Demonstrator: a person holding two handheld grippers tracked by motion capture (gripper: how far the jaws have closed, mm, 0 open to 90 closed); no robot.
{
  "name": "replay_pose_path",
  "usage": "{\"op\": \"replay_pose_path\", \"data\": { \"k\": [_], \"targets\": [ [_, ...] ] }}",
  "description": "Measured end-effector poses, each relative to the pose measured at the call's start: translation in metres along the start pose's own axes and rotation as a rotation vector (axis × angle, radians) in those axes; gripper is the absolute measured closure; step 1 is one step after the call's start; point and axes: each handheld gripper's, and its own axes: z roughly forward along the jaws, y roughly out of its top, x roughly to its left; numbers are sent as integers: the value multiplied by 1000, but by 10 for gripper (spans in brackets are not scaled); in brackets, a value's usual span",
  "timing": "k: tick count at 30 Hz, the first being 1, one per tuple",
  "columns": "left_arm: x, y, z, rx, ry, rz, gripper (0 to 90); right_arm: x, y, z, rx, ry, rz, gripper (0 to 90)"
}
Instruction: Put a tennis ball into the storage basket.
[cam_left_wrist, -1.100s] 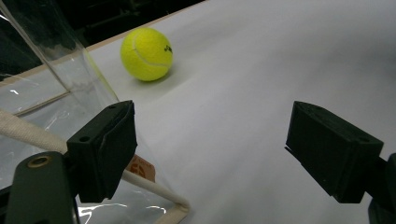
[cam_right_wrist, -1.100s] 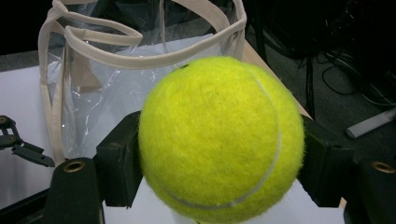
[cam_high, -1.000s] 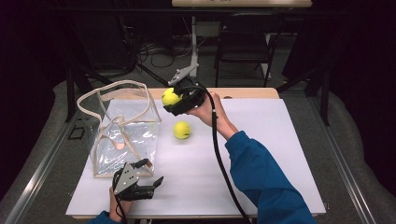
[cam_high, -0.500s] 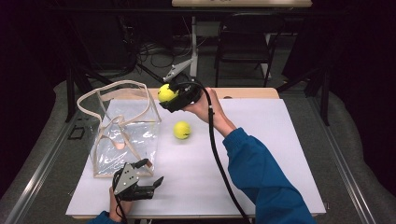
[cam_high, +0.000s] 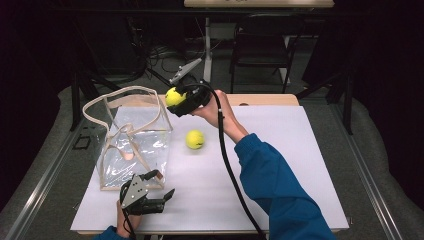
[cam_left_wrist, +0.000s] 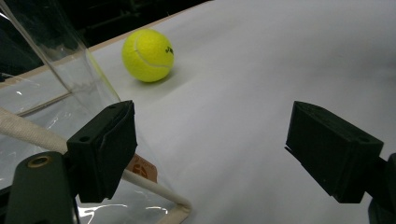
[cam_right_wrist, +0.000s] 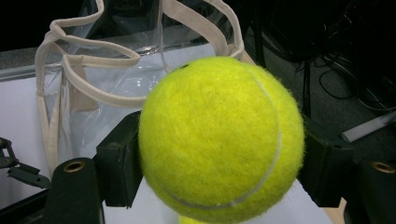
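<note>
My right hand-held gripper (cam_high: 176, 100) grasps a tennis ball (cam_high: 174, 96) beside the clear bag (cam_high: 131, 145) for dropping in; my left hand-held gripper (cam_high: 162, 199) waits released near its corner.

The bag (cam_high: 131, 145) stands at the left of the worktop (cam_high: 300, 165). One ball (cam_high: 195, 139) lies on the worktop just right of it. Another ball (cam_high: 174, 96) sits in the right tongs (cam_high: 176, 100) above the bag's upper right corner. The left tongs (cam_high: 160, 187) are at the lower left, just below the bag.
</note>
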Motion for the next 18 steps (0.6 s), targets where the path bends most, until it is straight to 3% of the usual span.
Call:
{"op": "replay_pose_path", "data": {
  "k": [18],
  "targets": [
    [1, 0, 0, 2, -1, -3, 158, -3, 12, 2, 2, -8, -1, 265]
  ]
}}
